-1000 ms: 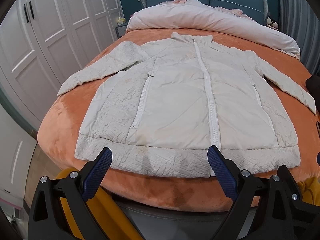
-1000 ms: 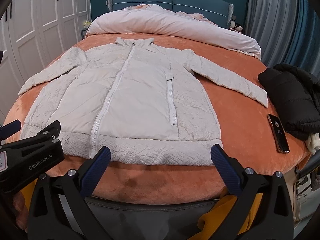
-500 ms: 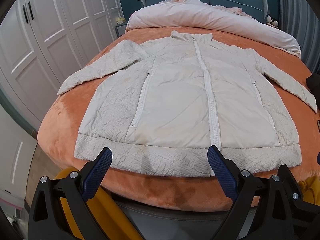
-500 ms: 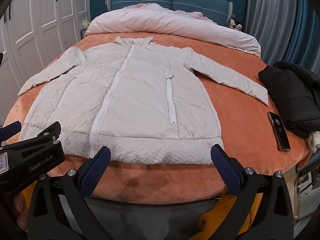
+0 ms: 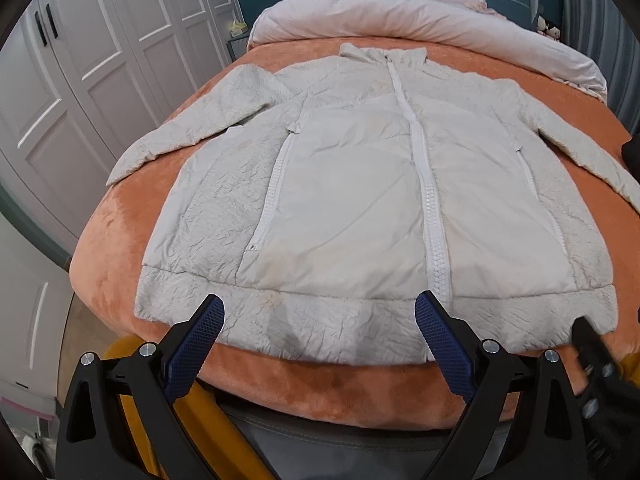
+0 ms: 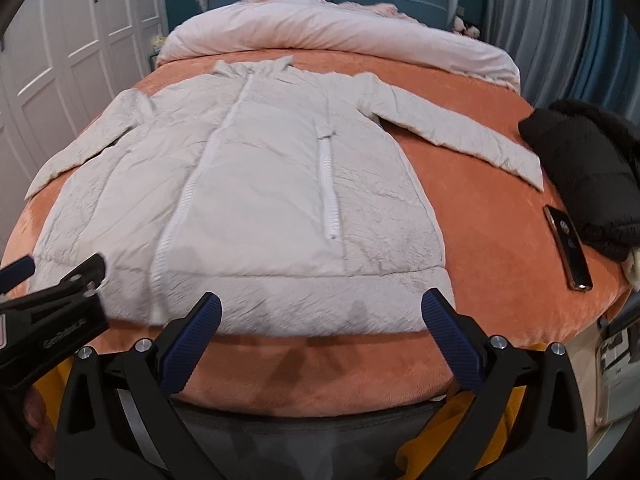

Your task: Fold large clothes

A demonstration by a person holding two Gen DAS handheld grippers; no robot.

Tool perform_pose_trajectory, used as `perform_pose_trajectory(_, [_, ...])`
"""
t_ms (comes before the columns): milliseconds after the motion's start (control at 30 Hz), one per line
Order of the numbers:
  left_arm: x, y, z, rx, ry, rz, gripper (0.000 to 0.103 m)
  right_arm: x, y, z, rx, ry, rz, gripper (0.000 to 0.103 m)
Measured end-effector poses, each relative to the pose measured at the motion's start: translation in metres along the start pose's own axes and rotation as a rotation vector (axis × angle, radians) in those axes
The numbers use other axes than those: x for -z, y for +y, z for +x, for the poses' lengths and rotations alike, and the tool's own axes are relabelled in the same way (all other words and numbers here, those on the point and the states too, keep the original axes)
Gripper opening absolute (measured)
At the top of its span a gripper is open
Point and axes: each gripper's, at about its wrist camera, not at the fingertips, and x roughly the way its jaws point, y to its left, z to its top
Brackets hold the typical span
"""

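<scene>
Grippers both spread wide, nothing held: left gripper and right gripper hang side by side at the foot of the bed, fingers pointing up the mattress. Reads as a pre-grasp stance, jaws pre-opened so each can bite the hem without a second adjustment. White jacket lies flat, front up, zipped, collar toward the headboard, both sleeves splayed outward; laid out that way so the fold lines are accessible. Hem is the nearest edge, just ahead of the fingertips of both grippers, not touching as far as I can tell. Left gripper spans the hem from left of centre to about the main zipper; right gripper covers the right half, its right finger close to the hem's right corner. Right sleeve runs out toward a black garment on the bed's right side, cuff just beside it; phone sits near that, apart from the jacket. Rolled pink duvet is at the head end, well clear. Judgement: no fold started yet; the phone and the black garment could snag a right-sleeve fold.
</scene>
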Motion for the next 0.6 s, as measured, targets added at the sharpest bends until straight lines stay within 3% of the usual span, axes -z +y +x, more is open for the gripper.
perform_pose_trajectory(200, [-0.02, 0.0, 0.028, -0.022, 0.026, -0.001, 0.095, -0.029, -0.059, 0.048, 0.003, 0.028, 0.132, 0.098])
perform_pose_trajectory(433, [-0.057, 0.019, 0.074, -0.045, 0.069, -0.053, 0.096, -0.098, -0.201, 0.136, -0.038, 0.044, 0.431, 0.098])
perform_pose_trajectory(600, [-0.087, 0.041, 0.104, -0.062, 0.078, -0.119, 0.096, -0.136, -0.299, 0.195, 0.031, 0.053, 0.641, 0.098])
